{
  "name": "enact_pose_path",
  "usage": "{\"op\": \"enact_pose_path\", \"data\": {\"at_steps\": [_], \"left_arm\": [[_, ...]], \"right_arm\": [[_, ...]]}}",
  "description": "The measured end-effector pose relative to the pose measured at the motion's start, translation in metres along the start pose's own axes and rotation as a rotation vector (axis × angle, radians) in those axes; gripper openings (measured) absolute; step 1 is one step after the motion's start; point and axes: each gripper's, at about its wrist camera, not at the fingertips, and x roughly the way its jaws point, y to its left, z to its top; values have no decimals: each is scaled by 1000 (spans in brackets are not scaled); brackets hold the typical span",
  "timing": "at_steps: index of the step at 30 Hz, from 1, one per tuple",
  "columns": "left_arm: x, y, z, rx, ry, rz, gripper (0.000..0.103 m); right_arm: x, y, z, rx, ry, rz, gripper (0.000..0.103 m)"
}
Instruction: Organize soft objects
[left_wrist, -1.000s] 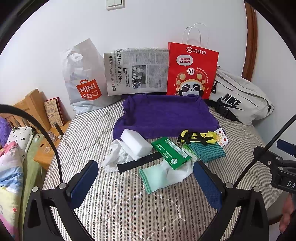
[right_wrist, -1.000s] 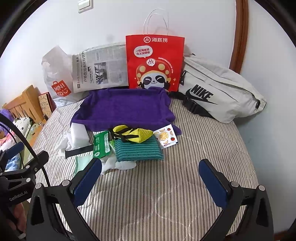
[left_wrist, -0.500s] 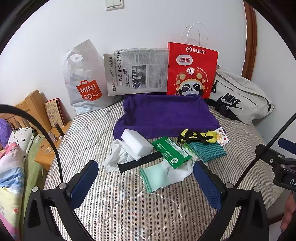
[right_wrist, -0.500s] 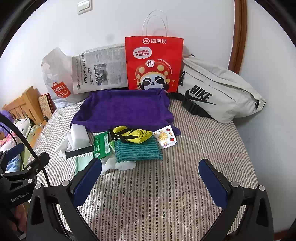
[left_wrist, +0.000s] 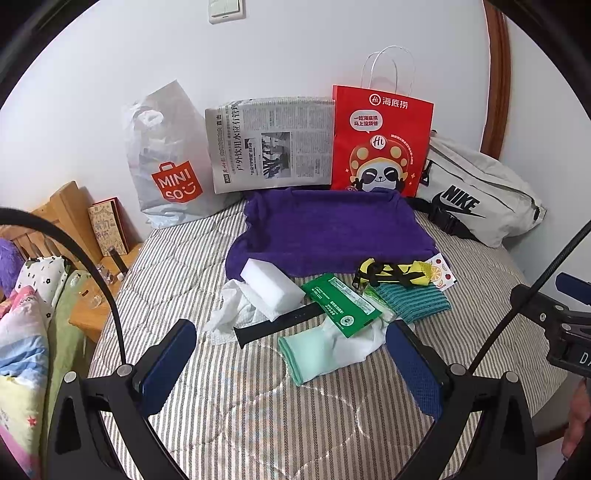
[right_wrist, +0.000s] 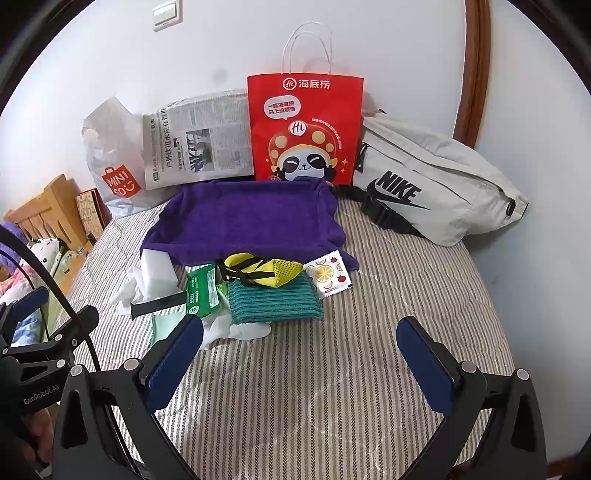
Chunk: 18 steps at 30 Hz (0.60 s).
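Barely anything is shifting from a second ago: the left view is nudging a touch closer to the pile, the right view is creeping slightly nearer too, and every item is sitting where it was.

Taking the purple towel (left_wrist: 328, 232) as our landmark, spread flat on the striped bed (left_wrist: 258, 413): off its near-left corner, the white sponge block (left_wrist: 271, 284) is lying on a crumpled white cloth (left_wrist: 231, 314). Just in front of it, a black strap (left_wrist: 277, 325) is running under the green packet (left_wrist: 341, 304), and the mint sock (left_wrist: 317, 354) is lying nearest the left gripper (left_wrist: 291, 365), whose jaws are standing wide apart and empty. In front of the towel's near-right corner, the yellow mesh pouch (right_wrist: 264, 273) is resting on the teal striped cloth (right_wrist: 275, 302), with the fruit-print sachet (right_wrist: 327, 273) beside it. The right gripper (right_wrist: 299, 363) is hovering near, jaws spread, holding nothing.

My read: nothing is picked yet. Best approach is coming down low over the sock, pinching a single layer, lifting slowly so the packet overlapping it is sliding off rather than dragging along.
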Motion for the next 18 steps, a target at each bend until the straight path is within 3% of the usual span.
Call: {"op": "enact_pose_path", "data": {"at_steps": [18], "left_arm": [[1,-2,0,-1,1,1,103]], "right_arm": [[-2,1,1,-3,-3,-1,103]]}}
